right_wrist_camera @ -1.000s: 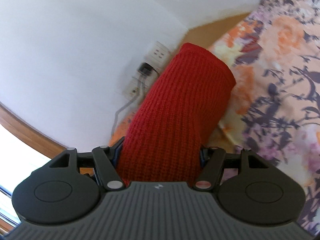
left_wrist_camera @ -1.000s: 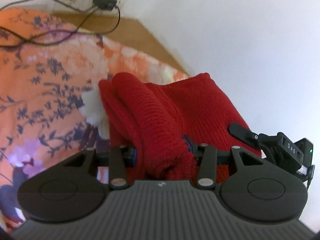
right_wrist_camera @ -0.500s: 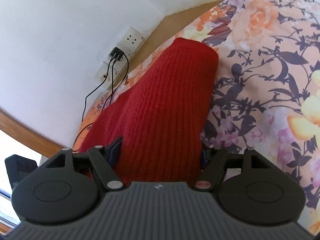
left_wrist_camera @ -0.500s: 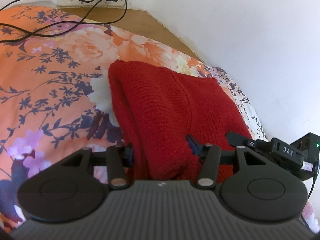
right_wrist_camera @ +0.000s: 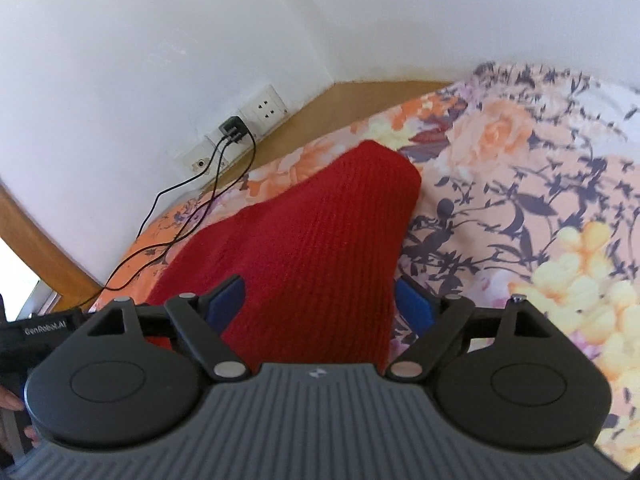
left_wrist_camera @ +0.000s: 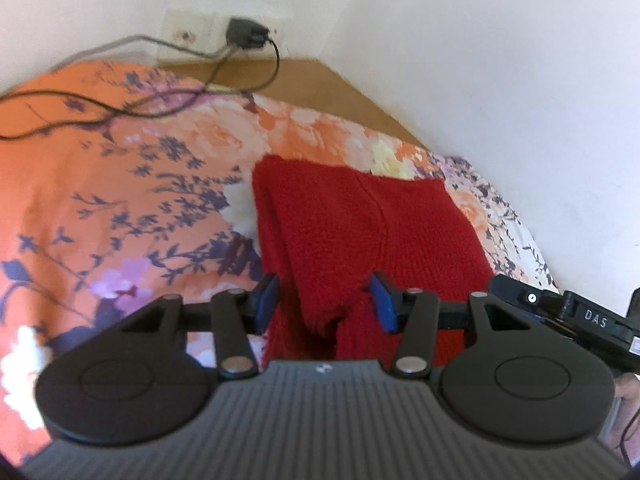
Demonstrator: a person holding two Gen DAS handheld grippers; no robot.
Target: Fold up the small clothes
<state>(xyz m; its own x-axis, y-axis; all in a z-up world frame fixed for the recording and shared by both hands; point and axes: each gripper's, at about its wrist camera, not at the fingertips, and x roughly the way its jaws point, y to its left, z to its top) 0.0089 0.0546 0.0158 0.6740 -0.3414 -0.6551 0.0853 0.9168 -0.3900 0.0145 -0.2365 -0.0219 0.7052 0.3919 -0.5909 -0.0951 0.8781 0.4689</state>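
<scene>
Your red knitted garment (left_wrist_camera: 360,236) lies on the bed with the orange floral bedspread (left_wrist_camera: 120,184), folded into a long band that runs away from you toward twelve o'clock, where the bed meets the white wall (left_wrist_camera: 500,60).

In the left wrist view, your left hand-held gripper (left_wrist_camera: 326,302) straddles the near end of the knit. Its blue pads (left_wrist_camera: 266,300) stand apart, with a sliver of gap beside the nine o'clock pad, while the three o'clock pad looks to be just touching the wool. Read that as a loosened hold, not a clamp. A doubled edge shows along the band's nine o'clock side, rising toward eleven.

In the right wrist view, your right hand-held gripper (right_wrist_camera: 320,308) sits over the other near corner. Its jaws are spread wider than the fabric between them, and the three o'clock pad is clear of the knit, so it grips nothing.

Both tools sit at the six o'clock end of the band, side by side, and neither is clearly nearer the far end; the right one's black body (left_wrist_camera: 580,316) shows at three o'clock in the left view. So the far edge lies straight ahead along the long axis. My judgement is that the coming fold has to bring one short end over the other along that line.

A black charger cable (right_wrist_camera: 192,208) trails over the bedspread at ten o'clock, near the garment; it could snag.
</scene>
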